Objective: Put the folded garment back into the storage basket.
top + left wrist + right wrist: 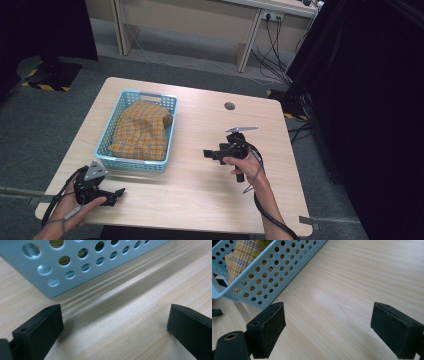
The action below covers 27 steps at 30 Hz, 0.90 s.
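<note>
Both tongs (119,192) (206,153) gaping, low, seemingly empty, flanking basket (131,164).

A pale wooden worktop (200,190) stands on grey carpet floor (30,125). Behind it a light wood desk (200,20) carries a socket strip (272,15) with black cables (272,55) hanging. Black curtains (370,100) darken the right side.

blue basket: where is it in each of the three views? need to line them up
High view: the blue basket sits left of centre on the table, holding a yellow checked cloth.
Left gripper view: its perforated wall crosses the top, beyond the open jaws.
Right gripper view: the basket fills the upper left corner, cloth inside.
Shared landmark: the wall's round holes, with the cloth showing through them.
</note>
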Each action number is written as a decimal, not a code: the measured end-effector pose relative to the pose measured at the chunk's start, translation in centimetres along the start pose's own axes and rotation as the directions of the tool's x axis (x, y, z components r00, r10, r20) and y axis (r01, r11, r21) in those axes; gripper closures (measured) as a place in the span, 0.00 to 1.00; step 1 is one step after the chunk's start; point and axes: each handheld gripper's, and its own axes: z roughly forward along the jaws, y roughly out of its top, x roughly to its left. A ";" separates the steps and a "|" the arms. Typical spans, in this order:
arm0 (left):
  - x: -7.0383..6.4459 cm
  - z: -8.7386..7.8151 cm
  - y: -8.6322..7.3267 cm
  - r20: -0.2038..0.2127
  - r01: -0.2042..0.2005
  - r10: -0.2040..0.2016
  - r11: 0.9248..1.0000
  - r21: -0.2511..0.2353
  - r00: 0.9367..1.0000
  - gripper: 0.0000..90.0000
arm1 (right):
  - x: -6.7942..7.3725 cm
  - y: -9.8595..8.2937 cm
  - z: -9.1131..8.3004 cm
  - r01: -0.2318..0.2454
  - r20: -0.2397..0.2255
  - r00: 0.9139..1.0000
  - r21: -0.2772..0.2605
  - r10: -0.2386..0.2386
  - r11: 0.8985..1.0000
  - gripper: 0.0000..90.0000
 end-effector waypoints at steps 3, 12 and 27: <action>0.0 0.0 0.0 0.000 0.000 0.000 1.000 0.000 1.000 0.00 | -0.2 -0.3 0.0 -0.003 0.008 1.000 0.000 0.003 1.000 0.13; 0.0 0.0 0.0 0.000 0.000 0.000 1.000 0.000 1.000 0.00 | -0.5 -1.8 0.0 -0.019 0.017 1.000 0.007 0.019 1.000 0.12; 0.0 0.0 0.0 0.000 0.000 0.000 1.000 0.000 1.000 0.00 | -0.5 -2.7 -0.6 0.004 0.045 0.999 0.012 -0.005 1.000 0.12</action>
